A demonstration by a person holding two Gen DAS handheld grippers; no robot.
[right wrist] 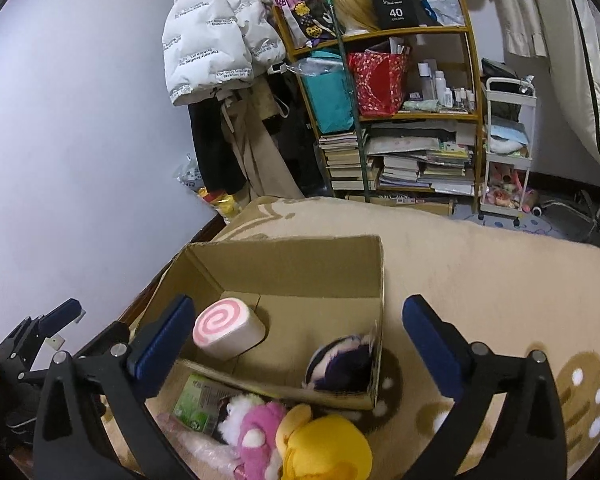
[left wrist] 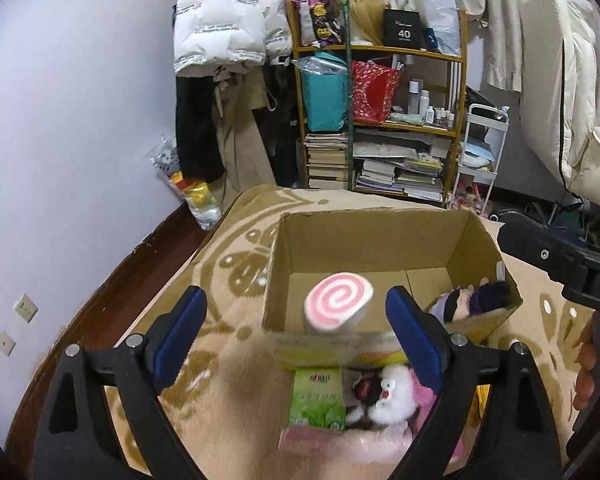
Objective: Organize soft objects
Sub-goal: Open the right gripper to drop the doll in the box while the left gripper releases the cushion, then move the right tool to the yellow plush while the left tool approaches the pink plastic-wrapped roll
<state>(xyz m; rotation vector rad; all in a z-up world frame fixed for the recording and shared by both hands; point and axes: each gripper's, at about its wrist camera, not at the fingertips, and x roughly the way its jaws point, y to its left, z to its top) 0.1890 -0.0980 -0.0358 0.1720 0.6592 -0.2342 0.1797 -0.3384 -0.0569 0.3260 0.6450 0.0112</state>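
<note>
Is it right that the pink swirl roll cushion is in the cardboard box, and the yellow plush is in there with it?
Not quite. The pink swirl roll cushion is in the cardboard box, but the yellow plush lies outside it, on the blanket in front of the box's near wall. The right wrist view shows this.

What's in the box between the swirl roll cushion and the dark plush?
Only bare cardboard floor: the swirl roll stands left, the dark plush sits in the right corner of the box, apart. The right wrist view shows it best.
</note>
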